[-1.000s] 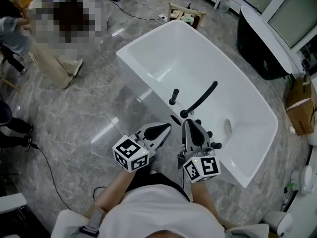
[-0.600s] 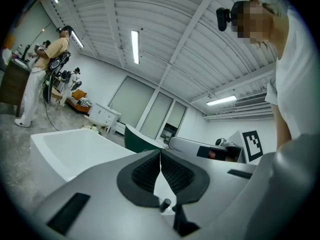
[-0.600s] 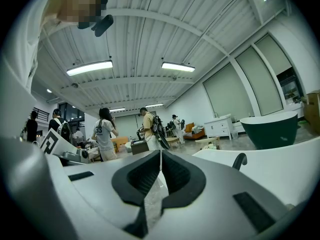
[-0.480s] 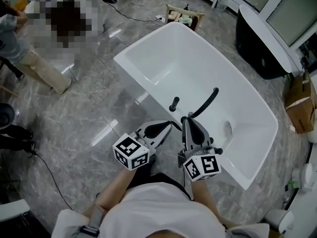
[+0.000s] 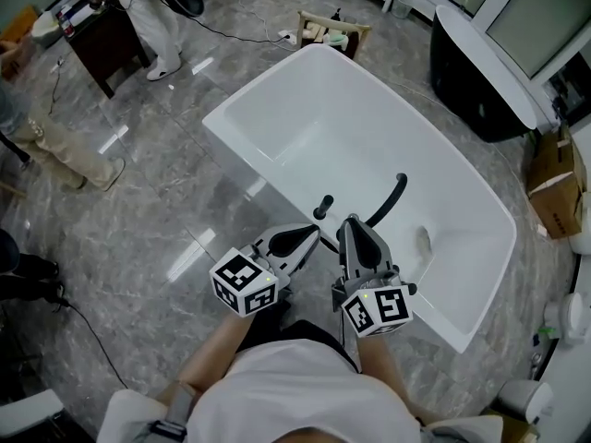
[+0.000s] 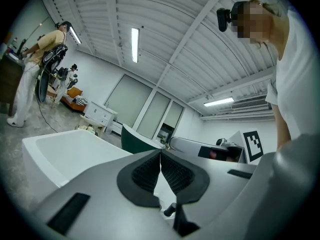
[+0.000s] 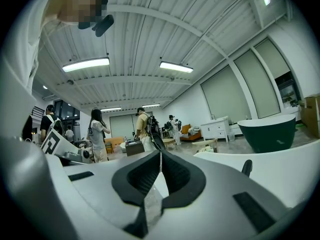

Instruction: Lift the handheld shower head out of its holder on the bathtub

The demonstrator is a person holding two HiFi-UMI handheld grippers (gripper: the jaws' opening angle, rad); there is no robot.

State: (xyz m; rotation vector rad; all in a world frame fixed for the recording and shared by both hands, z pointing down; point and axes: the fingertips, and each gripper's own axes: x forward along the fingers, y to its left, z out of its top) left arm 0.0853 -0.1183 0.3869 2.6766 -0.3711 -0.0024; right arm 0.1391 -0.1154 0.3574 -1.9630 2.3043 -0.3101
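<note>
A white bathtub (image 5: 277,127) stands on the marble floor ahead of me. On its near rim sits a long, curved black handheld shower head (image 5: 386,199) with a short black knob (image 5: 322,208) to its left. My left gripper (image 5: 310,236) and right gripper (image 5: 352,225) hover side by side just short of that rim, both shut and empty. In the left gripper view the shut jaws (image 6: 160,155) point over the tub (image 6: 60,151). The right gripper (image 7: 160,156) is shut too, with a black knob (image 7: 246,167) on the white rim to its right.
A dark bathtub (image 5: 480,72) and cardboard boxes (image 5: 554,192) stand at the right. A wooden stool (image 5: 328,28) sits beyond the white tub. People (image 5: 46,137) and a dark cabinet (image 5: 97,30) are at the upper left; a cable (image 5: 88,321) crosses the floor.
Both grippers have come forward toward the tub's near rim, so the black fittings now lie closer to their tips. The people at the upper left have shifted. Both grippers stay shut.
</note>
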